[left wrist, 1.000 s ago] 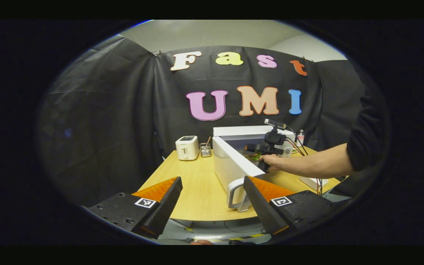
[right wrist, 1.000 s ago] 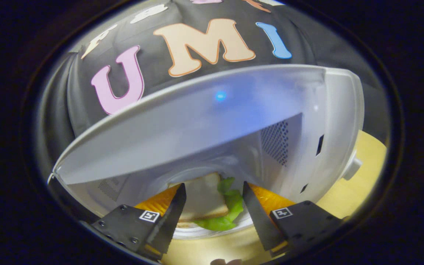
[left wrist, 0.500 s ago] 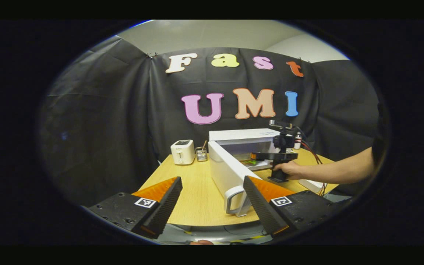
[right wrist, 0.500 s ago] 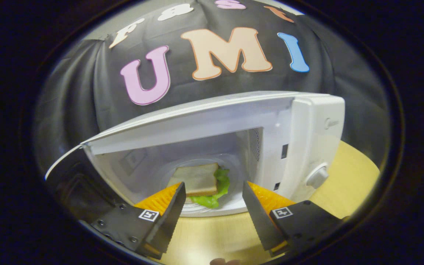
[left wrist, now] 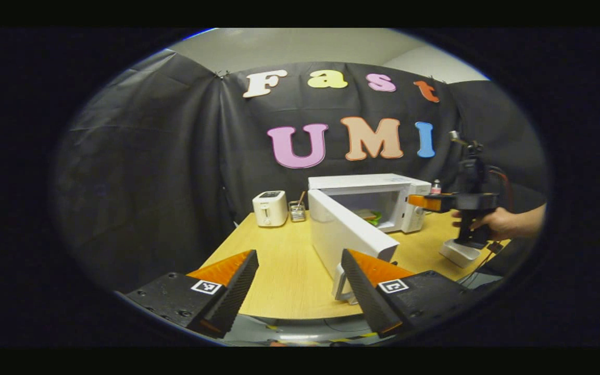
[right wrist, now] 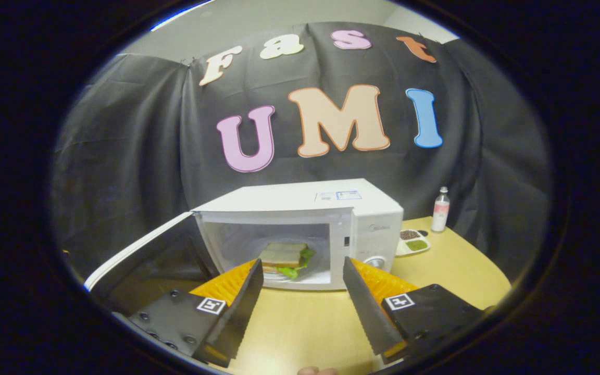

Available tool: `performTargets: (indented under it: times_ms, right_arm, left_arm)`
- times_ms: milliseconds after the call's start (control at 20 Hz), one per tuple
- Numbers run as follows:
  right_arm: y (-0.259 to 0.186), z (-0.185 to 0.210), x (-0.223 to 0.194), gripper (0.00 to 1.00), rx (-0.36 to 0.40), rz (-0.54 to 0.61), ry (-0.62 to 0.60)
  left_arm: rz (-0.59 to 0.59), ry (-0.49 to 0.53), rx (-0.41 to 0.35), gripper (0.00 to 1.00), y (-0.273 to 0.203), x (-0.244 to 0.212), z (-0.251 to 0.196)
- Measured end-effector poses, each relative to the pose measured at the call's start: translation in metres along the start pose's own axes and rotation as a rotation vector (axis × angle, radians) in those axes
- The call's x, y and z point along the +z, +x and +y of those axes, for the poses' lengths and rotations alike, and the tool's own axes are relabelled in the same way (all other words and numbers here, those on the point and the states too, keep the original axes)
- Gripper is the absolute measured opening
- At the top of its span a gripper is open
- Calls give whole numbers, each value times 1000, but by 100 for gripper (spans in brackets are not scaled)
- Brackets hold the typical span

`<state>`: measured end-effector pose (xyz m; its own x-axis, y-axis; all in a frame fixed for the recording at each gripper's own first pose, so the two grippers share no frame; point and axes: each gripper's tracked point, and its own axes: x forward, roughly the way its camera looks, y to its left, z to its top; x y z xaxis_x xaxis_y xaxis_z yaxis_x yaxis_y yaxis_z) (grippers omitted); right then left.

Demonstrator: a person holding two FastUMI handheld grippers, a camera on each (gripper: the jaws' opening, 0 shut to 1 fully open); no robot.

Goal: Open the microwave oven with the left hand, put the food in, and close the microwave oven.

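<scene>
In the left gripper view, the left gripper [left wrist: 298, 291] hangs over the near edge of the desk [left wrist: 284, 260] with its fingers [left wrist: 237, 289] spread wide and nothing between them. Just past its right-hand finger is the free end of the microwave door [left wrist: 349, 234], swung fully open toward the camera, with its handle [left wrist: 339, 281] partly hidden behind that finger; the finger and the handle look apart, though the overlap makes this hard to judge. Farther back stands the white microwave [left wrist: 378, 195], its cavity exposed, and the sandwich [left wrist: 370, 214] lies inside it. To the right, off the desk's front corner, a hand [left wrist: 492, 224] holds the right gripper [left wrist: 419, 202] level, pointing toward the microwave's control side and clear of it. A small white block [left wrist: 459, 253] sits on the desk below that hand. At the back left of the desk are a white toaster [left wrist: 270, 208] and a small holder with utensils [left wrist: 297, 211].

In the right gripper view, the right gripper [right wrist: 303, 302] is over bare desk in front of the microwave [right wrist: 300, 229], its fingers set wide and holding nothing. Beyond them the sandwich [right wrist: 285, 257], with green lettuce showing at its edge, rests on a plate inside the open cavity. The door [right wrist: 138, 255] stands out to the left. Right of the microwave are a small dish [right wrist: 412, 241] and, behind it, a bottle [right wrist: 440, 209] near the black cloth wall.
</scene>
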<state>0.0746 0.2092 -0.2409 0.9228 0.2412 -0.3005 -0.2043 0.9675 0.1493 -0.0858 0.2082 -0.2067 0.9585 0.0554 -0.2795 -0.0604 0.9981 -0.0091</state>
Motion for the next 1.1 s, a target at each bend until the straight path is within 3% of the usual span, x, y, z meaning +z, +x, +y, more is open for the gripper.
performTargets:
  times_ms: [200,250,300,450,800,850,1100]
  right_arm:
    - [-40,-12,22,94,3,-27,-22]
    - [-47,-17,26,94,-1,-31,-36]
    - [-55,-20,31,87,-1,-34,-45]
    - [-73,-25,46,87,4,-54,-39]
    - [-96,-54,73,87,-2,-90,-86]
    - [-99,-57,77,95,-1,-93,-82]
    - [-113,-81,95,95,-9,-120,-105]
  left_arm:
    - [30,43,2,69,14,-15,3]
    - [28,54,15,55,16,-15,4]
    - [32,57,19,42,19,-17,5]
    - [73,47,54,1,30,-31,7]
    - [72,67,42,1,48,-35,-27]
    - [72,79,42,0,53,-34,-31]
    - [59,83,12,0,57,-24,-60]
